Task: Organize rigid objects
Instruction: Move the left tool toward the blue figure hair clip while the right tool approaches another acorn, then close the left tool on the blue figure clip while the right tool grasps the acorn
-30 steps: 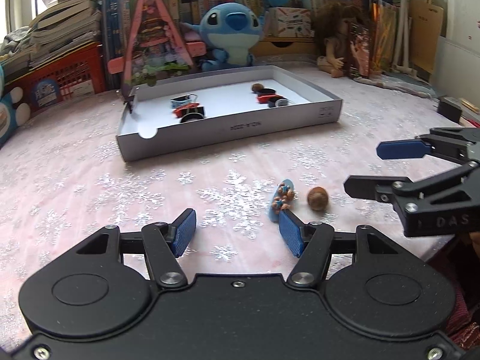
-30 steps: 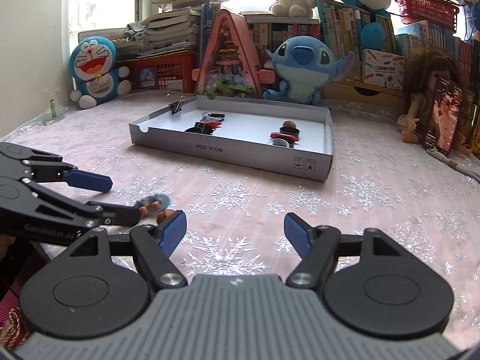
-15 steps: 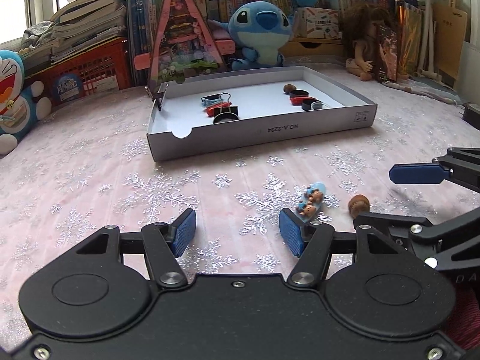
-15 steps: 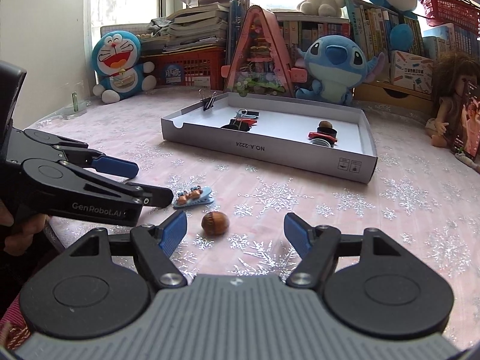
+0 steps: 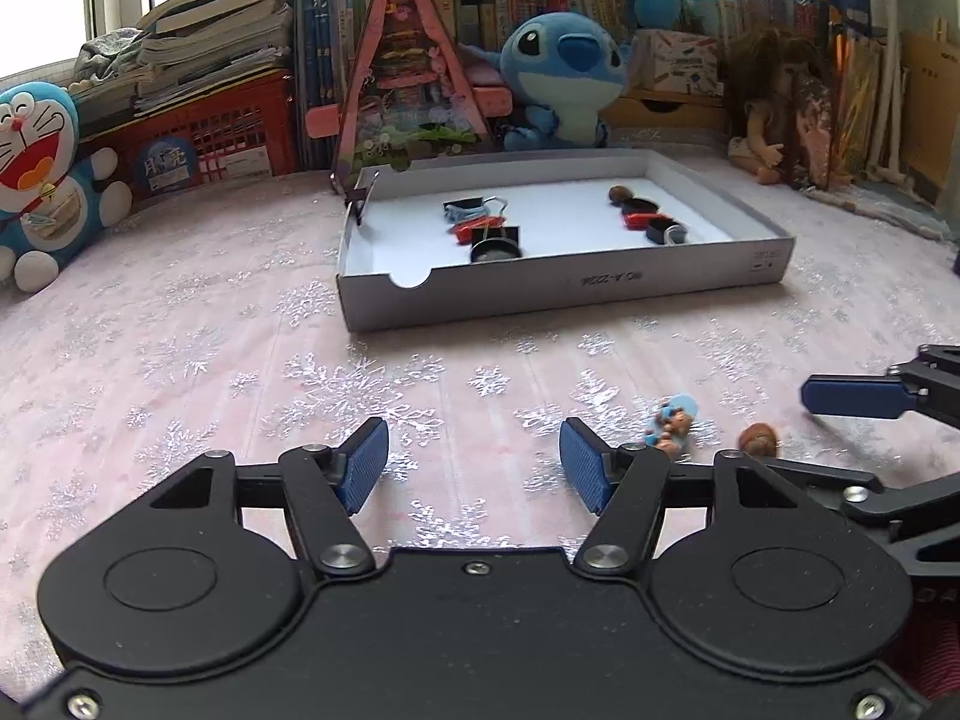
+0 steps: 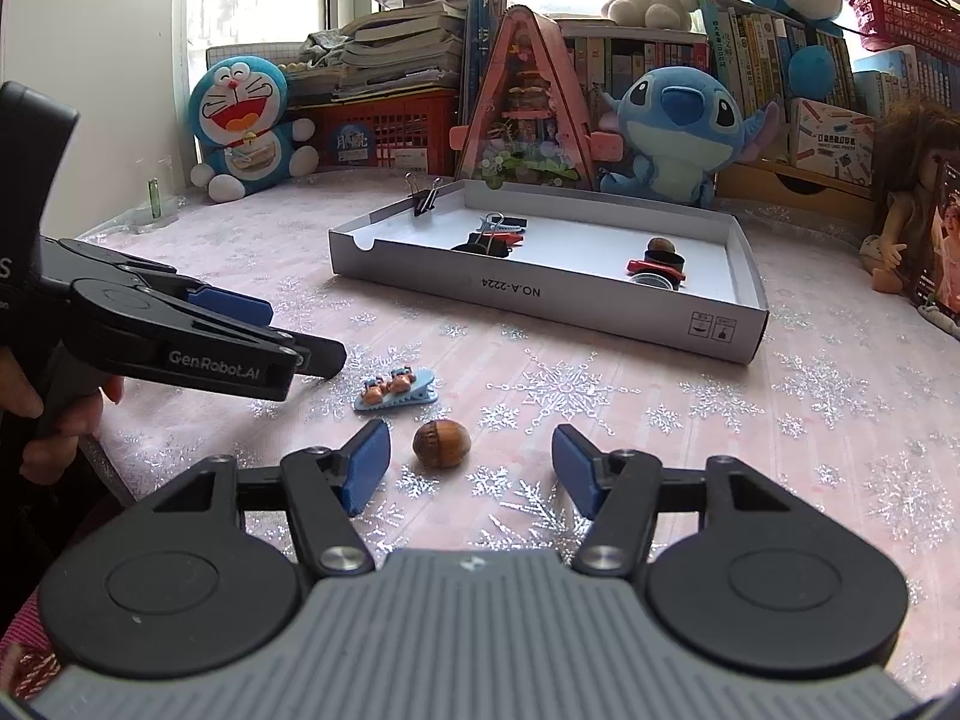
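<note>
Since the earlier frames both views have swung: the nut (image 6: 441, 444), off to the side a second ago, now lies on the cloth (image 6: 780, 420) just ahead of the right gripper (image 6: 471, 468), nearer its left pad. We note its jaws have just been closing, yet they stand apart and touch nothing. The left gripper (image 5: 474, 468) is also open, with only bare cloth between its pads.

The right view shows the clip (image 6: 396, 390) whole, blue with small bears, lying flat just beyond the nut, and a hand (image 6: 54, 414) on the left gripper's handle. In the left view the clip (image 5: 672, 420) and nut (image 5: 759, 438) are half hidden behind the gripper's own linkage.

The tray (image 6: 540, 294) sits well beyond, holding binder clips (image 5: 480, 222) on one side and a second nut (image 5: 618, 194) with dark items on the other.
</note>
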Motion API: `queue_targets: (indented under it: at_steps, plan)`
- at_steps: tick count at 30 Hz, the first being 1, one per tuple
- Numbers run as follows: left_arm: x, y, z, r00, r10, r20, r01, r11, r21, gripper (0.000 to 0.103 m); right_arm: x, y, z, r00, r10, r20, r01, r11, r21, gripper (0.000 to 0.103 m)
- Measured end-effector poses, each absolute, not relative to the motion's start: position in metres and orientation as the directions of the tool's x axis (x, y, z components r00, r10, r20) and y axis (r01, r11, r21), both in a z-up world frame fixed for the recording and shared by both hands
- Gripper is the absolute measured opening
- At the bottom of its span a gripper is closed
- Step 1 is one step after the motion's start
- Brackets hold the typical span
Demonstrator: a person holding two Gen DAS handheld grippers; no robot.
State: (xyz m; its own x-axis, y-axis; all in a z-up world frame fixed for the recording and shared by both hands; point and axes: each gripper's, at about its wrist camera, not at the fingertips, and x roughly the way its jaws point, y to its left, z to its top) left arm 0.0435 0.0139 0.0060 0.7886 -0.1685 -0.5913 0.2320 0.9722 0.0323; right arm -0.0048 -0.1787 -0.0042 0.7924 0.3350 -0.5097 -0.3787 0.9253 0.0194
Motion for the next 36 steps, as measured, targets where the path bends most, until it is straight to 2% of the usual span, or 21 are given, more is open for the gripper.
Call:
queue_targets:
  at_steps: [8,25,27,29,35,36]
  plan:
    - [0.023,-0.002,0.013,0.775,-0.259,-0.576,0.355,0.933,0.058,0.066,-0.005,-0.181,-0.005,0.797,0.324,-0.510,-0.362,0.932,0.026,0.071]
    - [0.040,-0.002,0.000,0.770,-0.199,-0.606,0.308,0.948,0.079,0.066,-0.003,-0.181,-0.005,0.798,0.326,-0.506,-0.357,0.933,0.039,0.069]
    - [0.040,-0.002,0.000,0.774,-0.191,-0.604,0.299,0.951,0.082,0.066,-0.003,-0.179,-0.006,0.797,0.331,-0.505,-0.360,0.932,0.043,0.064]
    - [0.041,-0.001,0.000,0.776,-0.183,-0.604,0.288,0.954,0.081,0.066,-0.002,-0.177,-0.006,0.796,0.337,-0.504,-0.363,0.931,0.049,0.052]
    - [0.042,0.002,0.002,0.780,-0.173,-0.601,0.253,0.966,0.051,0.066,-0.008,-0.176,-0.007,0.798,0.353,-0.488,-0.365,0.928,0.075,0.024]
    - [0.041,0.003,0.002,0.780,-0.176,-0.600,0.249,0.968,0.039,0.066,-0.009,-0.176,-0.007,0.803,0.348,-0.483,-0.359,0.930,0.074,0.024]
